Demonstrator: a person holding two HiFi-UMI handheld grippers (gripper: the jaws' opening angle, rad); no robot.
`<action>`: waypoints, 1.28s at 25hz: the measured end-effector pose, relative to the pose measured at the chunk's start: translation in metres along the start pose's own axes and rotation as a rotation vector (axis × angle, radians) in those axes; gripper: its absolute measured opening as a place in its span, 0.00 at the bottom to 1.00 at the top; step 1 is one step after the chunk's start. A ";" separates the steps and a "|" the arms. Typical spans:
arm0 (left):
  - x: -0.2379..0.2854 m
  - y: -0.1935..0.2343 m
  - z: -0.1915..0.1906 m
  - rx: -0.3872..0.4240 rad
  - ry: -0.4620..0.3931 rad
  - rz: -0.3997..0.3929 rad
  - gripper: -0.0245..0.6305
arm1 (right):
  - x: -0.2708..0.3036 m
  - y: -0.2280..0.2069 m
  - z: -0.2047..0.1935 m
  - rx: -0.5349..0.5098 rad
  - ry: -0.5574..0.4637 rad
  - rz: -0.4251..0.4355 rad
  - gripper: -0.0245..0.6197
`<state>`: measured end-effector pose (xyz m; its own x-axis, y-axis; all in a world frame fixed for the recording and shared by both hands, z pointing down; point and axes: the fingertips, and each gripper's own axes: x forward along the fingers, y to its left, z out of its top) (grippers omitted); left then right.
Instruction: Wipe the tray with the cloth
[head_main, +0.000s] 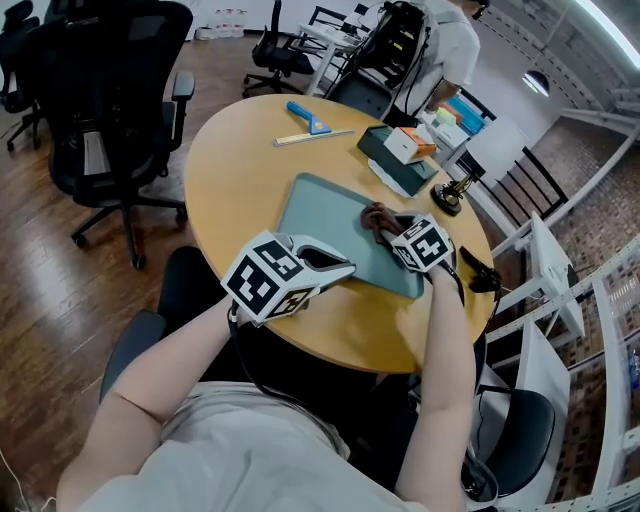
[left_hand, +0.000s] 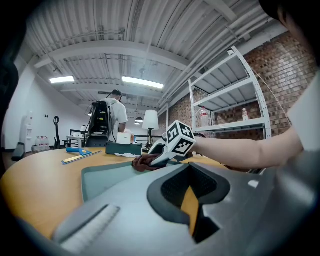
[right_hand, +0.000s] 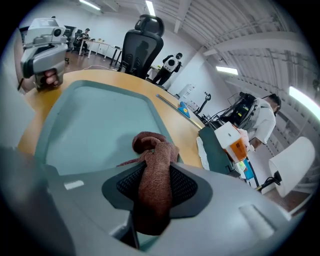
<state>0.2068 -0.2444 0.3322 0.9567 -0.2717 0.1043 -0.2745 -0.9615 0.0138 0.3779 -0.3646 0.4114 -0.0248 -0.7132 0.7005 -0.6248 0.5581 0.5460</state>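
A teal tray (head_main: 320, 215) (left_hand: 100, 177) (right_hand: 100, 120) lies on the round wooden table (head_main: 240, 180). A brown cloth (head_main: 378, 218) (left_hand: 142, 162) (right_hand: 152, 170) rests bunched on the tray's right part. My right gripper (head_main: 392, 232) (left_hand: 167, 150) (right_hand: 152, 187) is shut on it, with the cloth running back between the jaws. At the tray's near rim sits my left gripper (head_main: 340, 268) (left_hand: 192, 200) (right_hand: 44, 55). Its jaws stand almost together, and only a thin sliver of table shows between them.
Beyond the tray lie a blue scraper (head_main: 312, 118) and a ruler (head_main: 315, 137). A dark green box (head_main: 395, 160) with a white-and-orange carton stands at the back right, beside a lamp base (head_main: 447, 200). Office chairs (head_main: 110, 110) and a person (head_main: 440, 40) stand around the table.
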 end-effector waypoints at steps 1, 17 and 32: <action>-0.001 0.000 0.000 0.000 -0.002 0.000 0.53 | -0.004 0.005 0.001 0.001 -0.009 0.004 0.24; -0.001 0.004 -0.004 -0.022 0.019 0.016 0.53 | -0.055 0.069 0.007 -0.068 -0.074 0.036 0.24; 0.002 0.001 -0.003 -0.018 0.020 0.006 0.53 | -0.069 0.099 0.021 -0.151 -0.098 0.079 0.24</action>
<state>0.2077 -0.2455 0.3358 0.9531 -0.2759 0.1245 -0.2816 -0.9590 0.0306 0.3012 -0.2684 0.4074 -0.1498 -0.6986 0.6996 -0.4935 0.6660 0.5594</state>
